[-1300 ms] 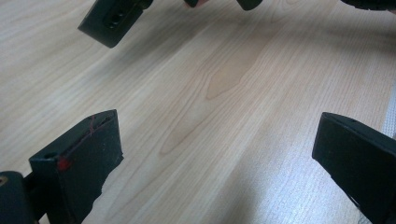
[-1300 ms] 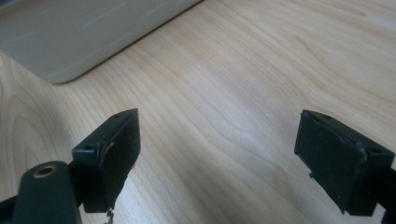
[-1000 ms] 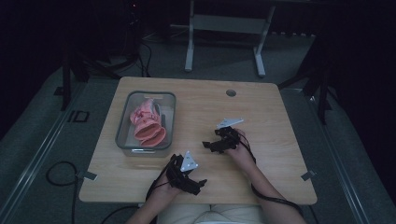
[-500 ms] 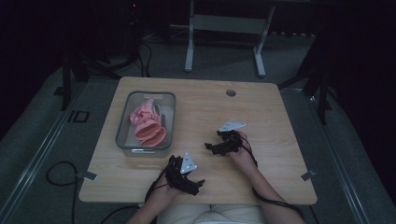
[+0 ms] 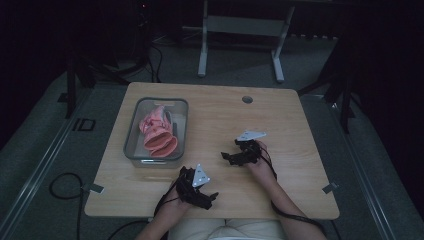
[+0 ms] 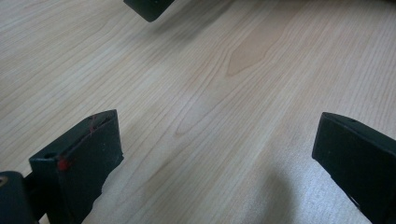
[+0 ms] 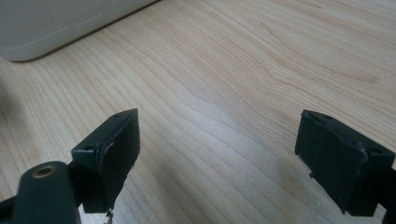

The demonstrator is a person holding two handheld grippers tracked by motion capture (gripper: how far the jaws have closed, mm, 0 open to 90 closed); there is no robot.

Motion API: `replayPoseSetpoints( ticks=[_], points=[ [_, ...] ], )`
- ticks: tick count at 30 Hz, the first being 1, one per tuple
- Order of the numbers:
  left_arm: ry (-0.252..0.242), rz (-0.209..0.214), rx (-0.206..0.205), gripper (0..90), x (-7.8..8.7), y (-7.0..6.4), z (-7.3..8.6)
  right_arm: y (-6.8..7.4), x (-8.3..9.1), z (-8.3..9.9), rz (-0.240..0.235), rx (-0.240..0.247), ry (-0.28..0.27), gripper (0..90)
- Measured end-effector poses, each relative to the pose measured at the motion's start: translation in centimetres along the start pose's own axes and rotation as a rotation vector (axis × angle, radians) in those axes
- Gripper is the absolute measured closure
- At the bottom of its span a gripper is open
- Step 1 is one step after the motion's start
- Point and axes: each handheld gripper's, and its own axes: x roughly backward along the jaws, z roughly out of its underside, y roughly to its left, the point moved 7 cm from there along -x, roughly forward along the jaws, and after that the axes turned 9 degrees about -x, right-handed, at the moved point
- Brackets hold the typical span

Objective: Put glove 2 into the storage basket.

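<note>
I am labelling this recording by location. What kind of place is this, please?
Probably a dim lab or recording room: a wooden table on grey floor, a metal stand behind, loose cables, and a clear bin holding pink cloth.

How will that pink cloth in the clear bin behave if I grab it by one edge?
The pink cloth lies crumpled in folds, so it is probably floppy and will drape and unfurl when lifted. It looks light for its bulk. The clear bin may slide on the smooth table if the cloth snags.

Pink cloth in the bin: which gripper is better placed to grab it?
Probably left. The left gripper sits just below the bin holding the pink cloth; the right gripper is farther across. Both are open.
</note>
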Motion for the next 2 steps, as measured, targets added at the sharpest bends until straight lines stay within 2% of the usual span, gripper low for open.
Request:
replayPoseSetpoints(
  ticks=[2],
  points=[
    [-0.004,0.003,0.002,1.2,0.02,0.03,0.00,0.00,-0.01,0.00,-0.001,-0.002,0.001,13.9]
  ],
)
